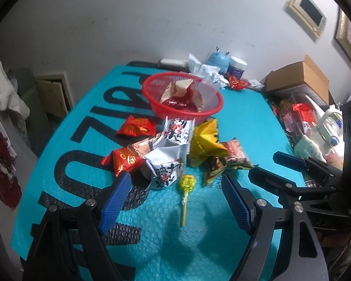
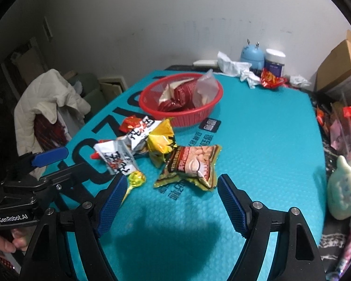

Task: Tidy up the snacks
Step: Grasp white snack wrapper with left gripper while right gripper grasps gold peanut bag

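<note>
A red basket [image 1: 213, 113] [image 2: 152, 110] holding a few snack packs stands at the far middle of the teal mat. In front of it lies a pile of snacks: white packs [image 1: 166, 164] [image 2: 115, 158], a yellow pack [image 1: 204, 144] [image 2: 160, 144], red packs [image 1: 135, 126], a peanut pack [image 2: 194, 165] and a yellow lollipop [image 1: 187, 183] [image 2: 135, 179]. My left gripper [image 1: 175, 201] is open and empty, just short of the lollipop. My right gripper [image 2: 169, 201] is open and empty, just short of the peanut pack. It also shows in the left wrist view [image 1: 269, 166].
Crumpled paper [image 2: 234, 66], a blue toy [image 2: 251, 55], a jar [image 2: 275, 61] and a red wrapper [image 2: 270, 79] crowd the far edge. Cardboard boxes [image 1: 299, 77] and clutter stand at the right. A plush toy [image 2: 344, 189] sits at the right edge. A jacket-draped chair [image 2: 46, 103] stands left.
</note>
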Motion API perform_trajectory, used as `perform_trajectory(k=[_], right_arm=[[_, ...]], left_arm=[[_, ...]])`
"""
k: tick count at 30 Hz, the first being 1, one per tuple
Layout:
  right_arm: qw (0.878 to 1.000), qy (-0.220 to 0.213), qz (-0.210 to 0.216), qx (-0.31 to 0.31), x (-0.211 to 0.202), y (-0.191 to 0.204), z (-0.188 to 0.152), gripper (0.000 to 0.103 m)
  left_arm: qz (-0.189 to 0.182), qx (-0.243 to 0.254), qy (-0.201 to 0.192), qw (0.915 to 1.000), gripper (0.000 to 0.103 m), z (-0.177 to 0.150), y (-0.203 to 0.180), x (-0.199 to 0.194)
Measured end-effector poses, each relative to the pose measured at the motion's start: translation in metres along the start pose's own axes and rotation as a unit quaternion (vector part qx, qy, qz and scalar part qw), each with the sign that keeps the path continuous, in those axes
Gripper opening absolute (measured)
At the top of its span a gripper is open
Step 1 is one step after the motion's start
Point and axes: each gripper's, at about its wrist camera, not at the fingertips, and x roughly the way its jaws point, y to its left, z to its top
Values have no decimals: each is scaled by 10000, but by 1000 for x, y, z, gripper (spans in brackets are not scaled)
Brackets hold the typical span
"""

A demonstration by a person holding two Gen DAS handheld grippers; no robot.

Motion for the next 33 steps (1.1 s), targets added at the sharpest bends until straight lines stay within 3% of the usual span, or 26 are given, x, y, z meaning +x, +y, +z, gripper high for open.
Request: perform_trajectory(k=[7, 24, 29, 33], right_arm=[[9996, 256, -92, 88, 28, -6, 1, 88], [9974, 677, -235, 19, 85, -20, 7, 88], [9976, 687, -119, 16, 87, -21, 5, 85], [9975, 692, -105, -39, 87, -18, 4, 73]], left_arm=[[-106, -135, 228, 9996, 79, 4, 10, 30], [-321, -401, 605, 9968, 78, 3, 31, 87], [-131, -350, 620, 9974, 47, 0, 31, 95], [-334, -467, 651, 9962, 34, -2, 34, 94]])
